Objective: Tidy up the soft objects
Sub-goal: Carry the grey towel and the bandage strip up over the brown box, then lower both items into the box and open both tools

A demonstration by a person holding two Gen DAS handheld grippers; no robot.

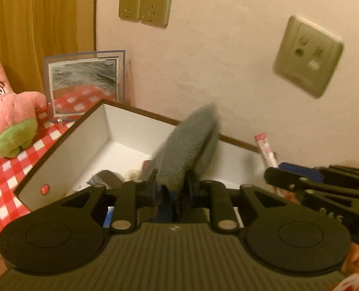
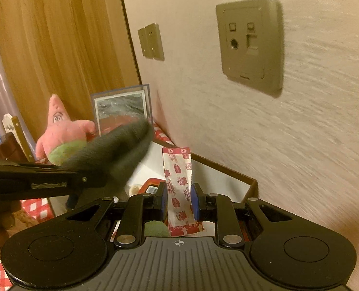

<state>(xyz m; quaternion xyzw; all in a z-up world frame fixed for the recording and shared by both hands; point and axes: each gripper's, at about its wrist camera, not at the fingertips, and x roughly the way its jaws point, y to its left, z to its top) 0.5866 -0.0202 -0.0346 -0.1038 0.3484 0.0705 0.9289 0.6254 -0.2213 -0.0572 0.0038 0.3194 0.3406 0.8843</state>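
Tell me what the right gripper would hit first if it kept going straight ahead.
Probably the far wall of the open box below the beige wall; the right gripper, holding a bandage packet, aims there, though depth is unclear.

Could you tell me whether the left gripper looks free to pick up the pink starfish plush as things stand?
Probably not yet. The left gripper is shut on a grey fuzzy item above the open box. The pink starfish plush sits unobstructed on the checked cloth beside the box.

Grey fuzzy plush piece (image 1: 186, 145), pinched between the left gripper's (image 1: 173, 188) jaws, rising over the white box (image 1: 65, 143). Red-and-white bandage packet (image 2: 180, 186) upright, clamped in the right gripper (image 2: 179, 201).
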